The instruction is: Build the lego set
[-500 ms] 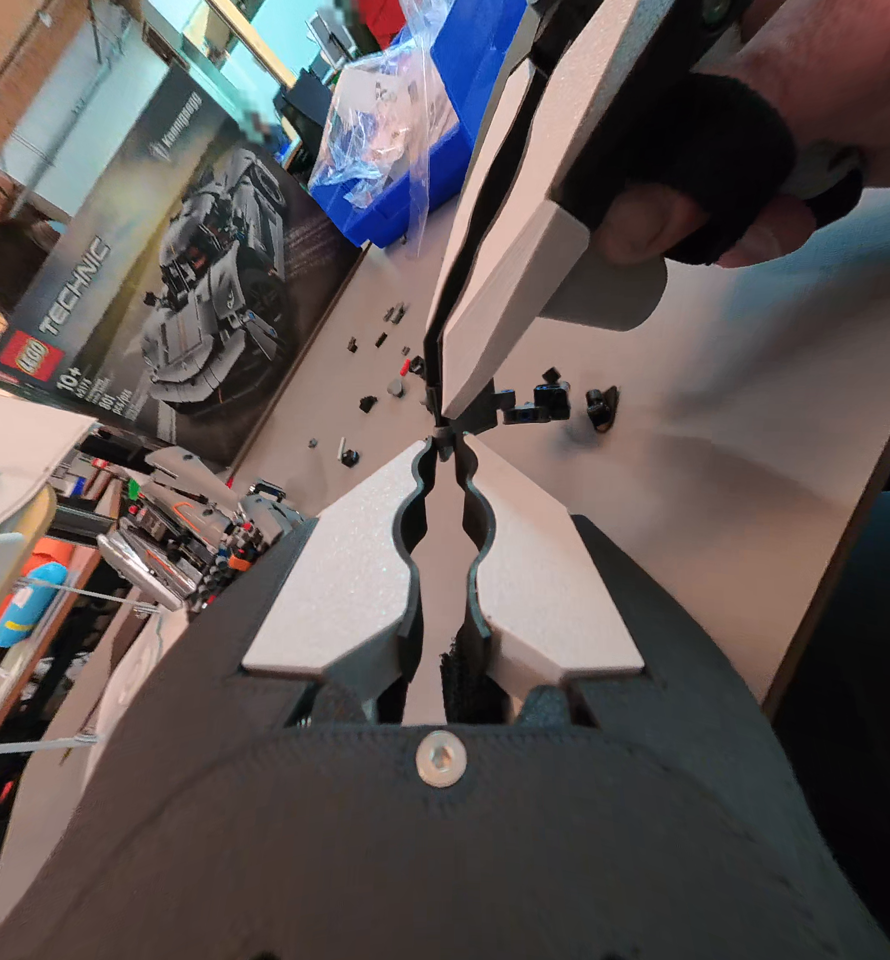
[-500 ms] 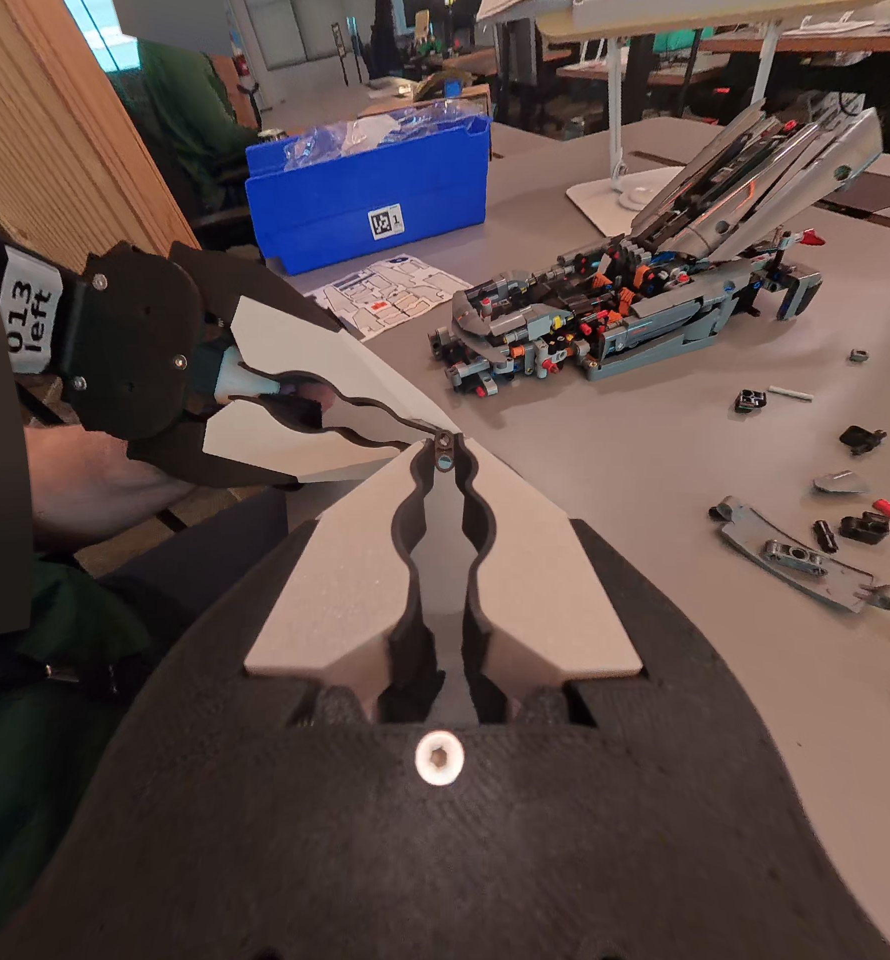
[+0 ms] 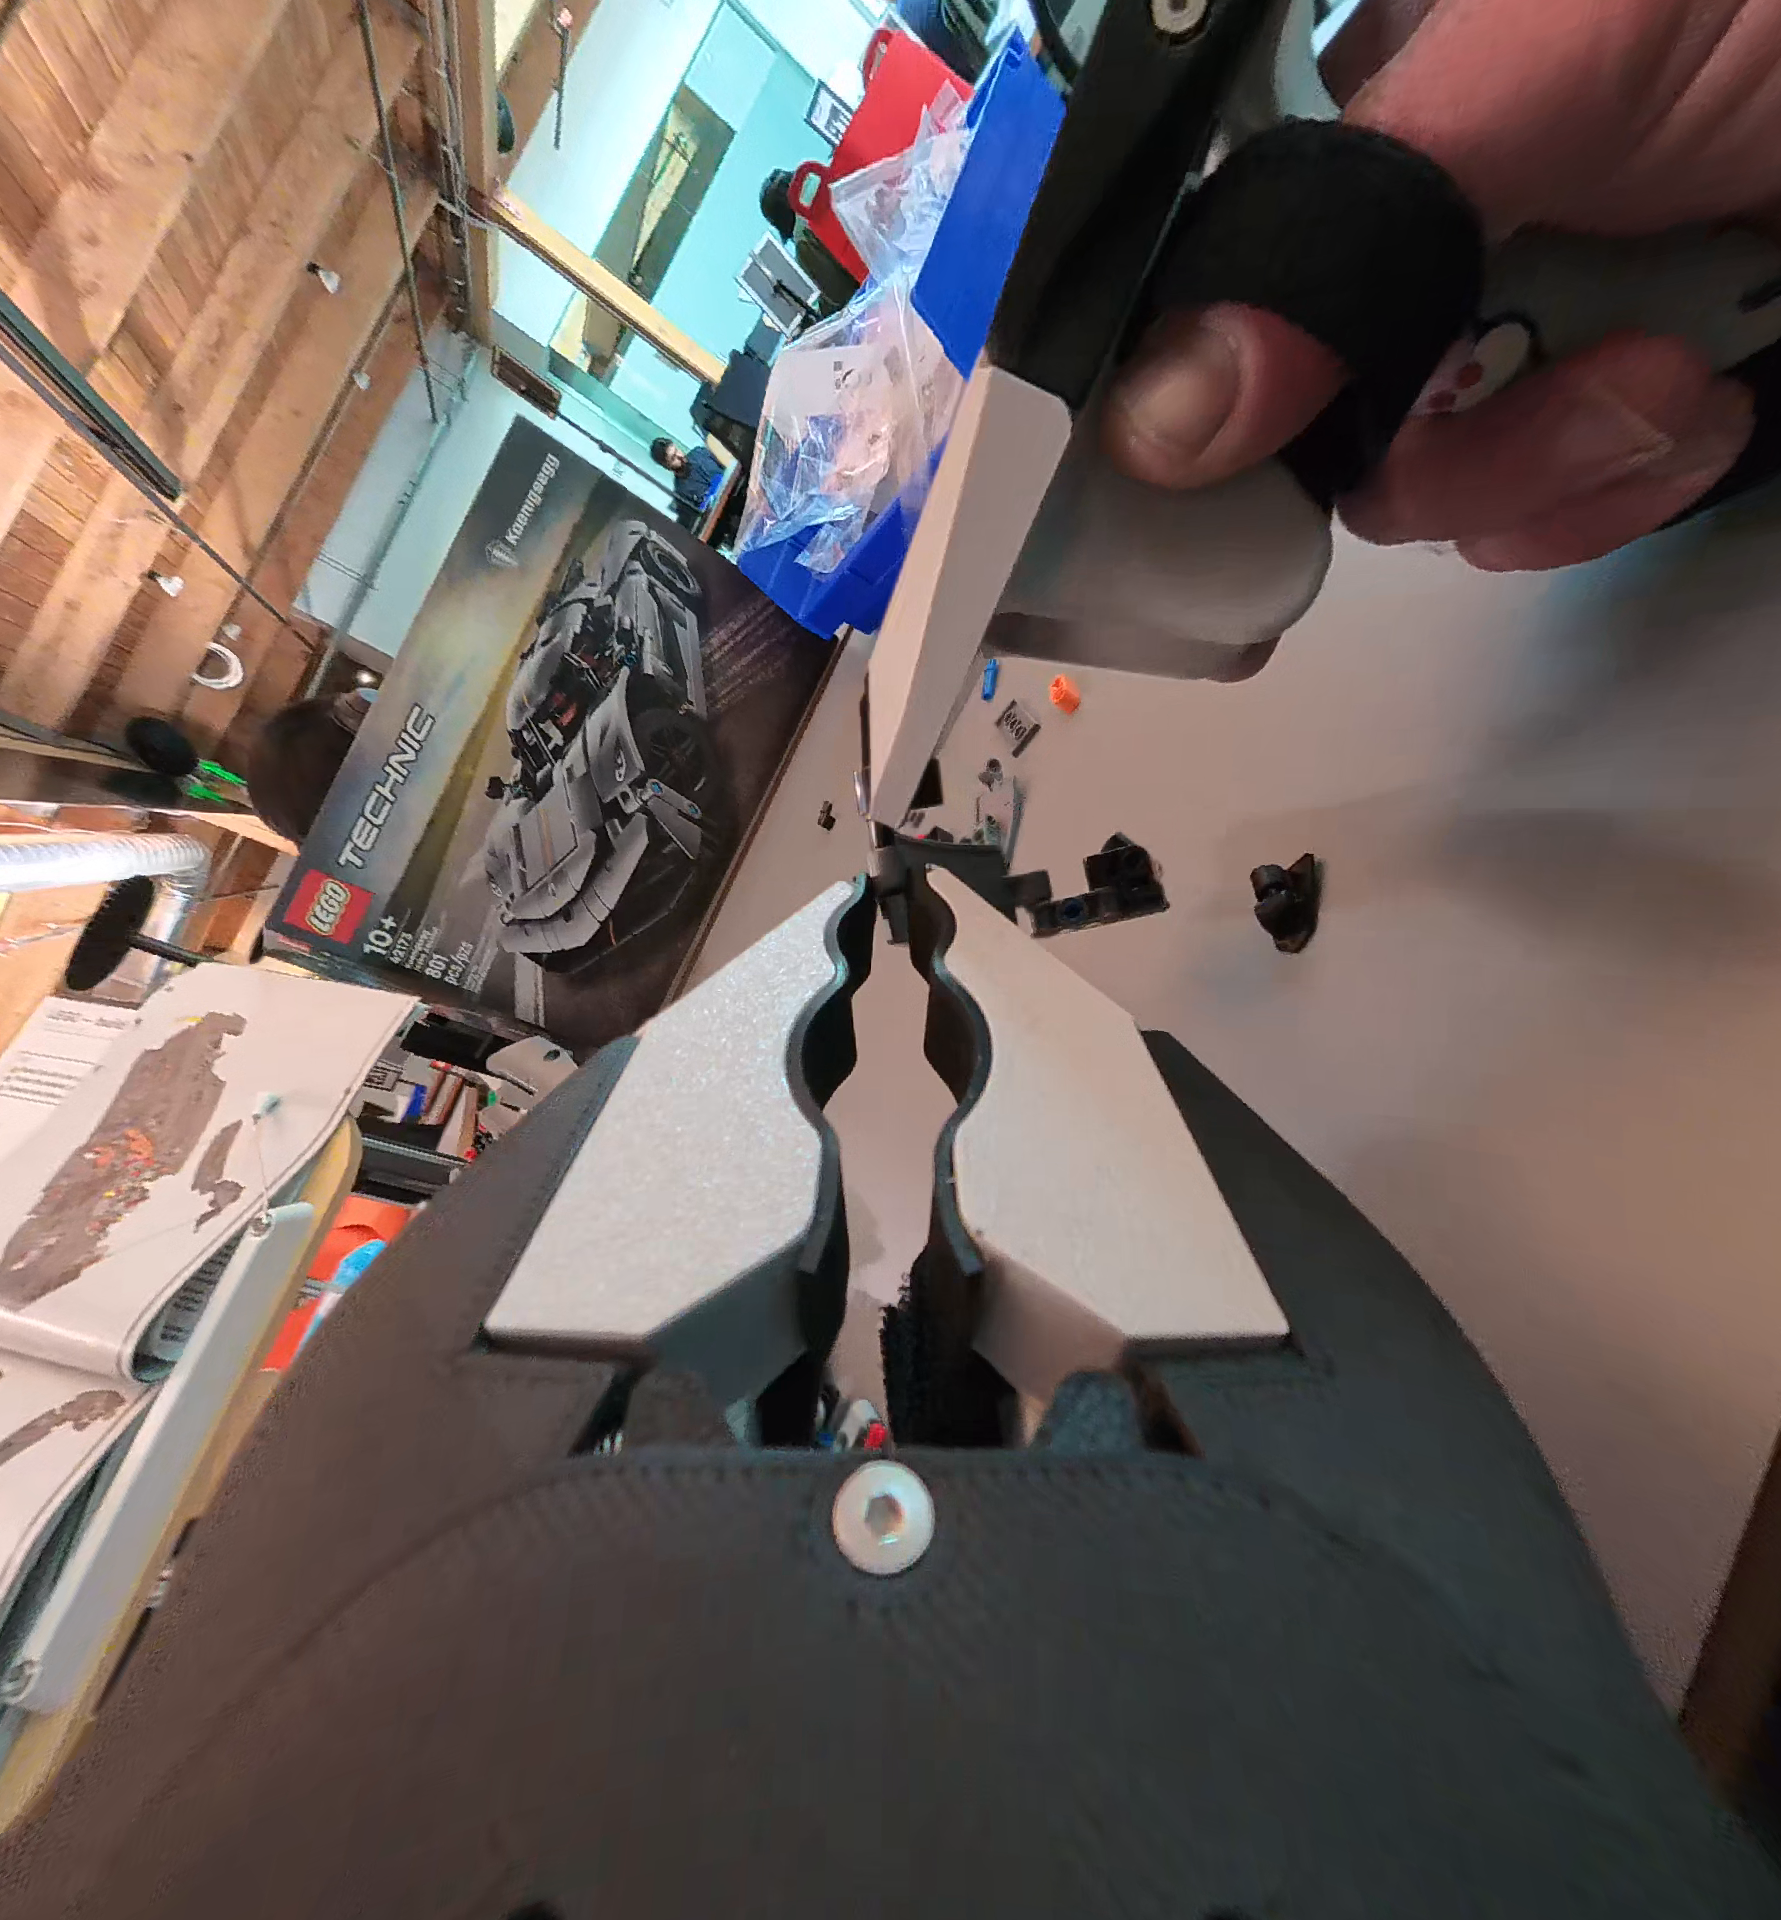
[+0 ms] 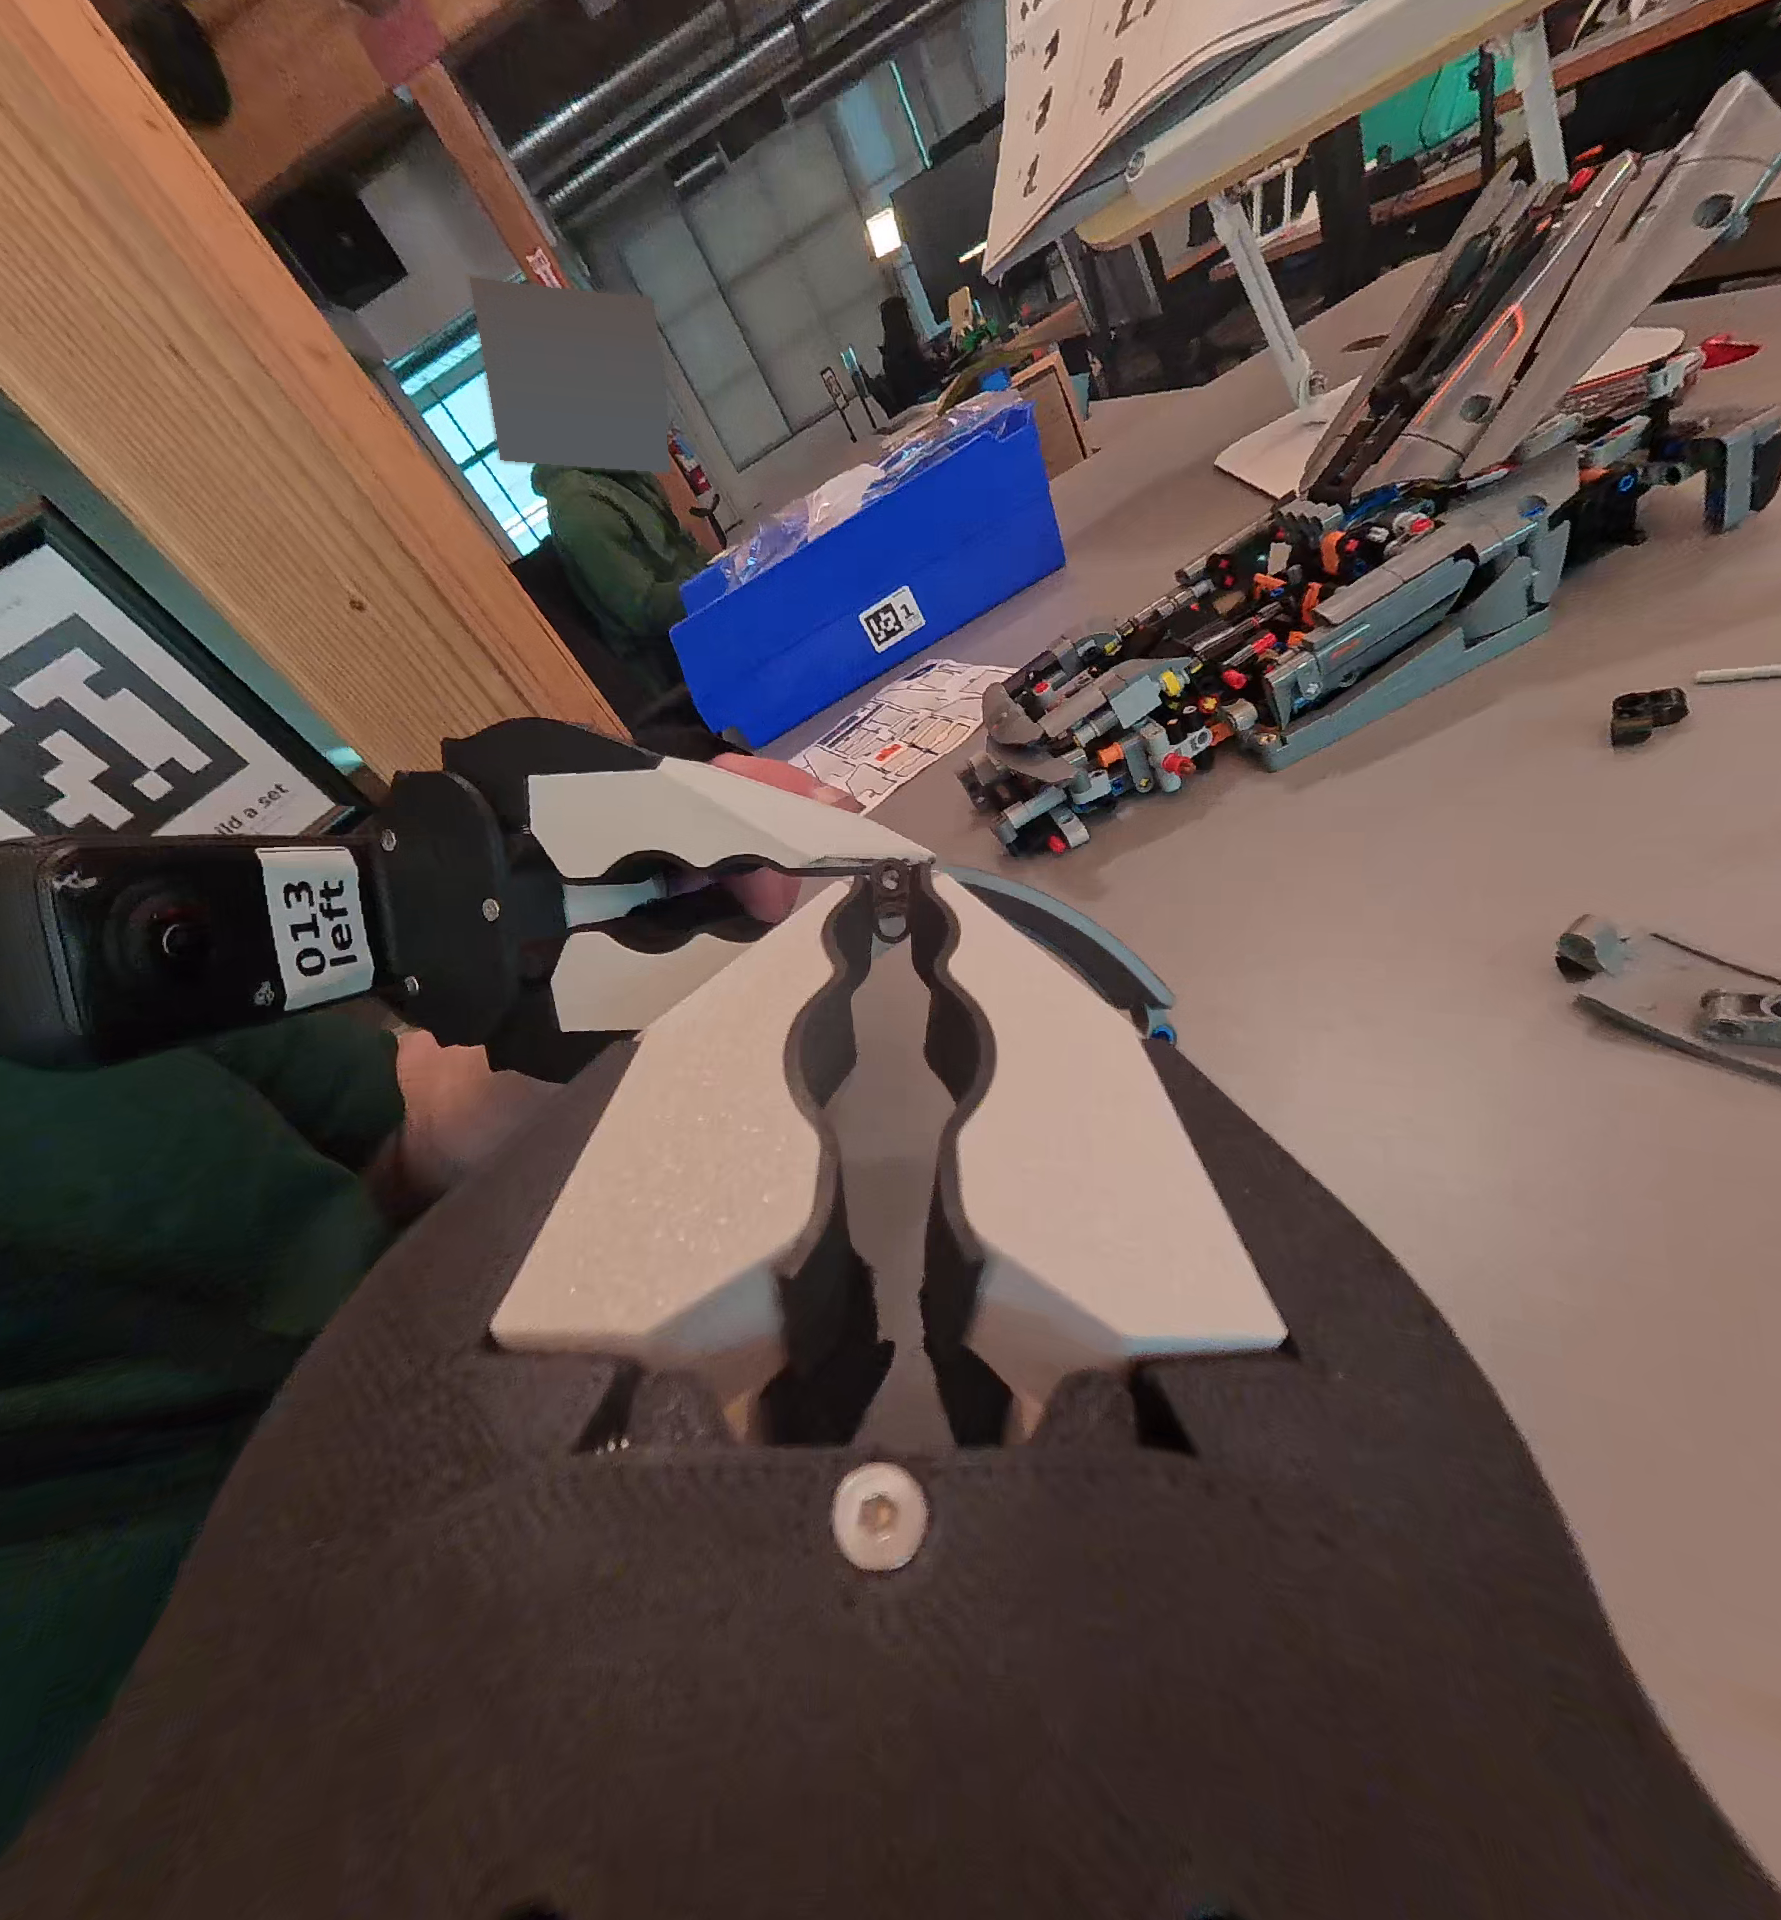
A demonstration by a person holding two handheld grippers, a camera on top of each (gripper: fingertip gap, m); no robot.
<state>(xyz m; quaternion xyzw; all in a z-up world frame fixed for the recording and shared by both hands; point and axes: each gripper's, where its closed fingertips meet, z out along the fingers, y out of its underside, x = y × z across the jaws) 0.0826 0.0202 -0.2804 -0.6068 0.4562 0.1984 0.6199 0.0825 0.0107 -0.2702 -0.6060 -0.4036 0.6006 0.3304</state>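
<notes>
Both claws meet tip to tip: right claw (image 4: pixel 891 899) pinching a tiny dark connector (image 4: pixel 892 914), left claw (image 3: pixel 891 904) clamped on its thin grey piece (image 3: pixel 901 868). Light, rigid, slippery; grip by the ends.

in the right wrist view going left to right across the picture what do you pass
left gripper → blue bin → half-built lego car → small black piece → grey curved panel
</notes>
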